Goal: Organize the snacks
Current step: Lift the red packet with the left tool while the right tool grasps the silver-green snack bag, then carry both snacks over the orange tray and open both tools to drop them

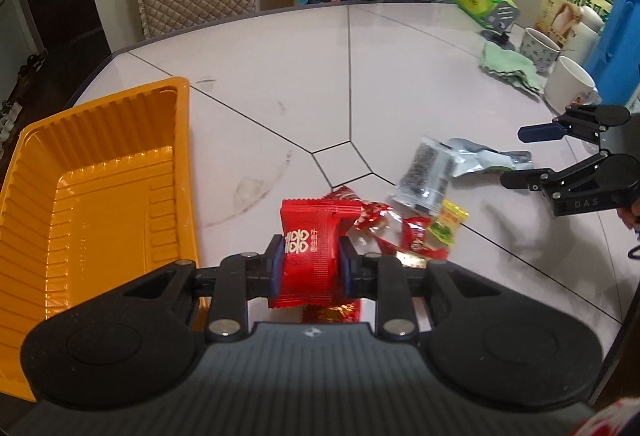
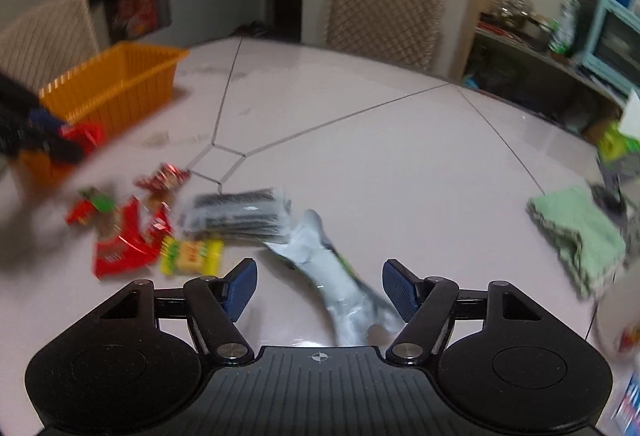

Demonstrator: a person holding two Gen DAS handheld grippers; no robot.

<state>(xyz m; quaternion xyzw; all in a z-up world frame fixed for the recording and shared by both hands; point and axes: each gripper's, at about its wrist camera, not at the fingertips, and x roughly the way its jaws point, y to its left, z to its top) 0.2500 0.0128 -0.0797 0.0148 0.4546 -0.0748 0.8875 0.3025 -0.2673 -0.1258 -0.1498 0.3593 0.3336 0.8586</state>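
Snacks lie in a loose pile on the pale tiled table [image 1: 400, 48], and I go through the scene from the left side across.

Farthest left I see the orange ribbed plastic tray [image 1: 92, 172], empty and resting on the table beside the pile. Next comes my left gripper [image 1: 311, 268]; its blue pads are clamped on the two sides of a red square candy packet with white characters [image 1: 310, 248], which I hold raised above the other sweets. In the right wrist view that same packet shows only as a red blur near the tray's front corner.

Beyond it I see a cluster of small red wrapped candies [image 1: 392, 232] and a little yellow and green sachet [image 1: 450, 222], touching one another. Just past them lies a clear pouch of dark granules [image 1: 426, 176], and leaning against it a crumpled silver foil bag [image 2: 340, 276].

My right gripper [image 2: 320, 288] hangs over that foil bag with its jaws apart. The bag's lower end sits between the blue pads, close to the right pad, though the blur keeps me from telling whether that pad touches it; the left pad is clearly off it.

Farther right I see a green folded cloth [image 2: 576, 232] lying near the table's edge.
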